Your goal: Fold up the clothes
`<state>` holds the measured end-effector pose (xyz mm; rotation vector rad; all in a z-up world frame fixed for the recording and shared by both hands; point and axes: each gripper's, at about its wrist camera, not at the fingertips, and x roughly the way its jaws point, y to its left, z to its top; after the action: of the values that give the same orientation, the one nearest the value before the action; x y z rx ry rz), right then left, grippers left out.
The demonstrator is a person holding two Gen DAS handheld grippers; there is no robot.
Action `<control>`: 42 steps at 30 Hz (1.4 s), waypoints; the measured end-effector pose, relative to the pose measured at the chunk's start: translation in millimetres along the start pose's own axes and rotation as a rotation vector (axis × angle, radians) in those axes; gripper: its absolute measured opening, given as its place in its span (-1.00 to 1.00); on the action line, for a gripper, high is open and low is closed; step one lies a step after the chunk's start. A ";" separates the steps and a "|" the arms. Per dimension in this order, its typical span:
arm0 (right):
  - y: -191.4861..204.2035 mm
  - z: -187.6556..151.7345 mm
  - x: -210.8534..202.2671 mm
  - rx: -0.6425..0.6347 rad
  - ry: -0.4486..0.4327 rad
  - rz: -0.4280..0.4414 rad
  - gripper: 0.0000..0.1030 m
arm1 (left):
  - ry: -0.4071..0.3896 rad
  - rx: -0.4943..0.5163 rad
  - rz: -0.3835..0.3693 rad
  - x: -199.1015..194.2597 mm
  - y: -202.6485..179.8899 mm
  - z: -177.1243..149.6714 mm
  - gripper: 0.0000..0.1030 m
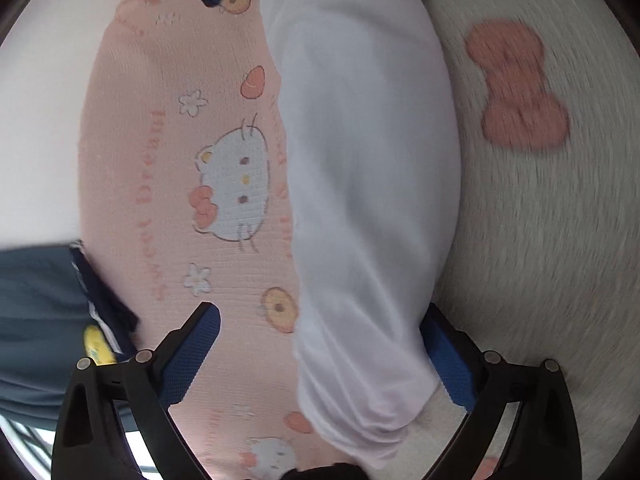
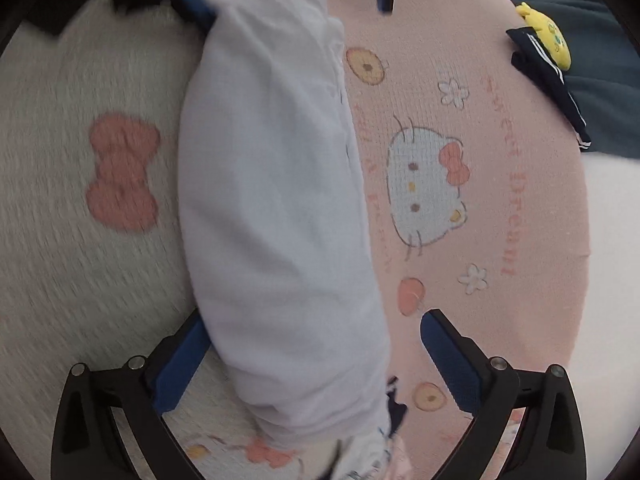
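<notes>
A pink bed sheet (image 1: 168,184) printed with white cartoon cats, flowers and doughnuts covers the bed and fills most of both views. Beside it lies a cream blanket (image 1: 540,240) with a large salmon bow (image 1: 516,84) on it.

A long white garment (image 1: 360,168), folded into a narrow strip, lies along the line where the pink sheet meets the cream blanket, stretching from one hand-held gripper to the other.

Near one edge of the bed sits a dark blue garment (image 2: 592,40), with a folded navy piece with white stripes (image 2: 552,80) and a small yellow soft toy (image 2: 546,32) lying against it.

The left hand-held gripper (image 1: 320,356) has its blue pads spread wide on either side of one end of the white strip; whether the pads touch the cloth cannot be told.

The right hand-held gripper (image 2: 312,360) faces it from the other end, its jaws as wide as they go, straddling the strip without squeezing it.
</notes>
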<state>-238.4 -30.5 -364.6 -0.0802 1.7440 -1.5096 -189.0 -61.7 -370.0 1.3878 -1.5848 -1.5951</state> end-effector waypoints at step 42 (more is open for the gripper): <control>39.1 21.5 -2.9 -0.043 0.035 -0.056 -0.71 | 0.030 0.002 -0.054 0.5 -64.7 -49.5 -0.79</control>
<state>-206.3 -35.1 -395.4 -0.1265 1.8155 -1.5222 -125.9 -70.3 -420.8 1.4609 -1.5437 -1.5965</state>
